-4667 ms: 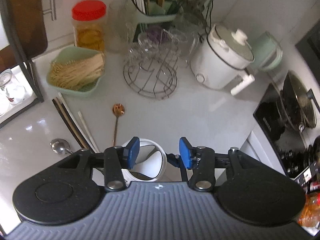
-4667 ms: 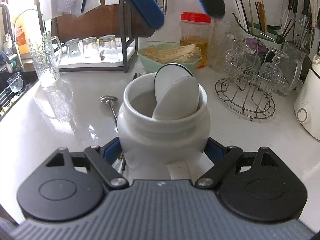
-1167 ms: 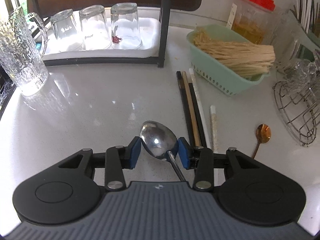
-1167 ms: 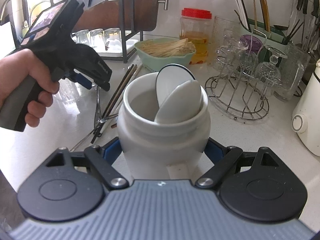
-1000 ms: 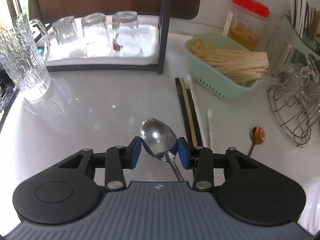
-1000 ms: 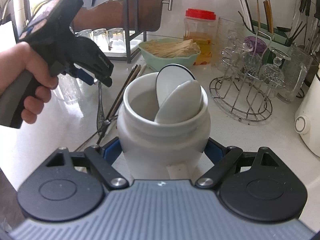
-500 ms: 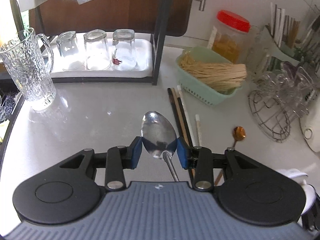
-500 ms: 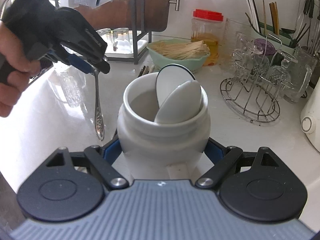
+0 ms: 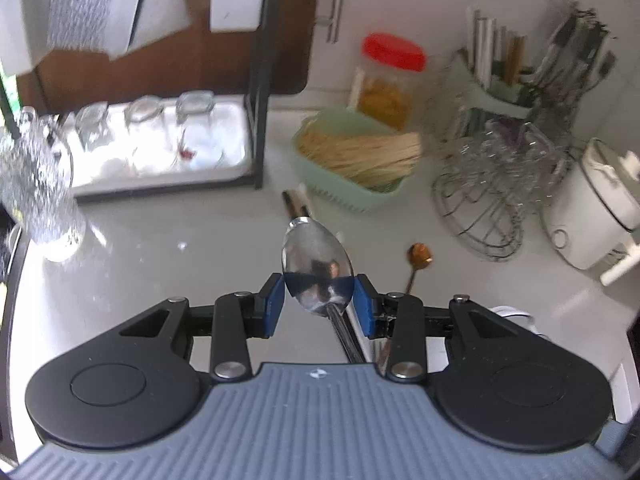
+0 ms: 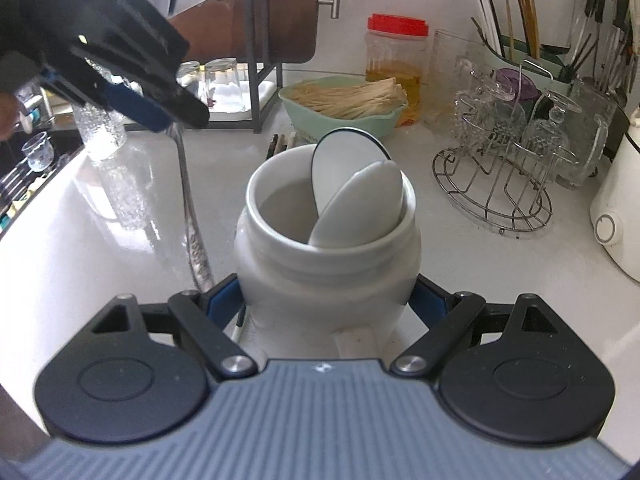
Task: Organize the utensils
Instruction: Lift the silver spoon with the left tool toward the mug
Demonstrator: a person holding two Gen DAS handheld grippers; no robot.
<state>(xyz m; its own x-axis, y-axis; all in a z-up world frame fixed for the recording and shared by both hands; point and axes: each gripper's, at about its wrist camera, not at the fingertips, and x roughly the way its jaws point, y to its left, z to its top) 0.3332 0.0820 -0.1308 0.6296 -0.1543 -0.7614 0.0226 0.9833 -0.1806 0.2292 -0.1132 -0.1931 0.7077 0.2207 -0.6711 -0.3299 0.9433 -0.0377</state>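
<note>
Now the transfer step is under way above the white counter (image 10: 460, 264): the right tongs (image 10: 326, 300) clamp the white jar (image 10: 326, 276), while the left tongs (image 9: 319, 300) pinch the steel spoon (image 9: 318, 268) by its bowl, handle dangling at the jar's nine o'clock. Next, the handle needs steering over the jar's mouth and lowering in beside the two white spoons (image 10: 356, 204).

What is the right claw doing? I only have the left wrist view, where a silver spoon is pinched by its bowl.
Observer: The right claw is shut on a white ceramic jar standing on the counter.
Operator: Anything inside it?
Observer: Two white spoons lean bowl-up against its far right rim.
Operator: Where does my spoon's handle hang?
Observer: The silver spoon hangs handle-down just left of the jar, outside its mouth.
</note>
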